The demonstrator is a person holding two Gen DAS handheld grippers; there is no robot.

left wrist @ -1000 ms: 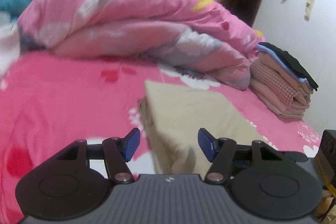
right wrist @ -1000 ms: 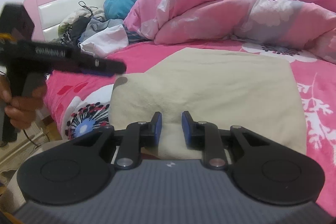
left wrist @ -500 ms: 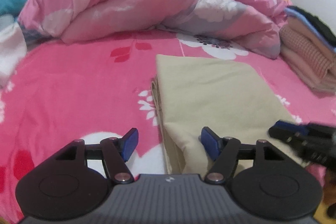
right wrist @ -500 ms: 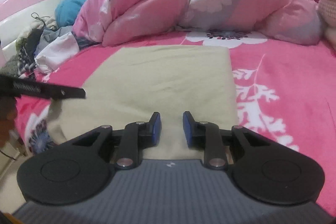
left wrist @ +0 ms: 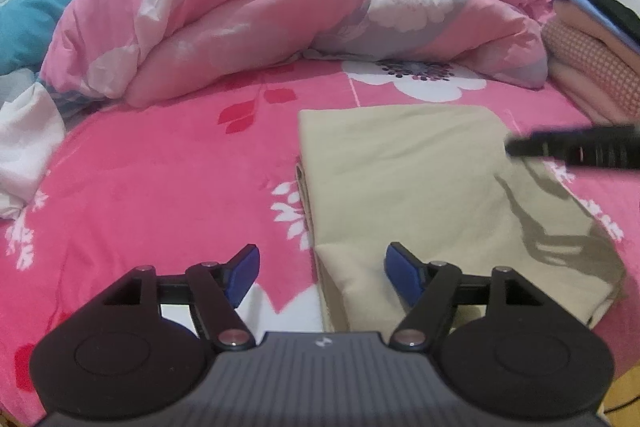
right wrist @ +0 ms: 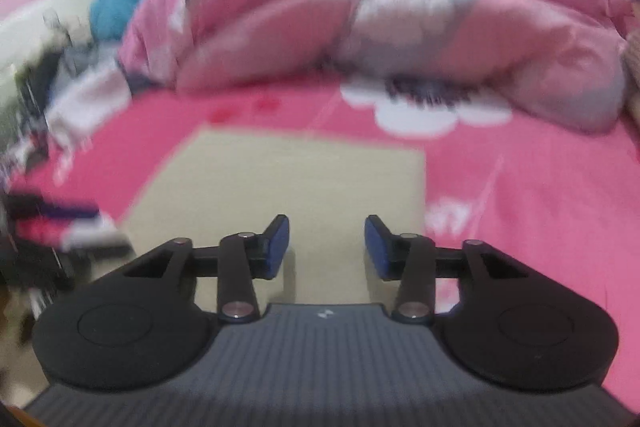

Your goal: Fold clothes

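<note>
One folded beige garment (left wrist: 420,187) lies flat on the pink bed sheet (left wrist: 160,187), before one bunched pink quilt (left wrist: 300,7). Only the left view shows the folded stack (left wrist: 592,59) at right. The left gripper (left wrist: 322,271) and right gripper (right wrist: 326,243) have just been opening; both are parted and empty.

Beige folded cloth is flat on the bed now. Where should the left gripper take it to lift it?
Take the folded beige cloth at its near left corner, where stacked layer edges show along its left side. Bring the open left gripper in low from that side, one pad under the stack, so all layers are pinched together. The open right gripper could probably take the opposite corner.
</note>
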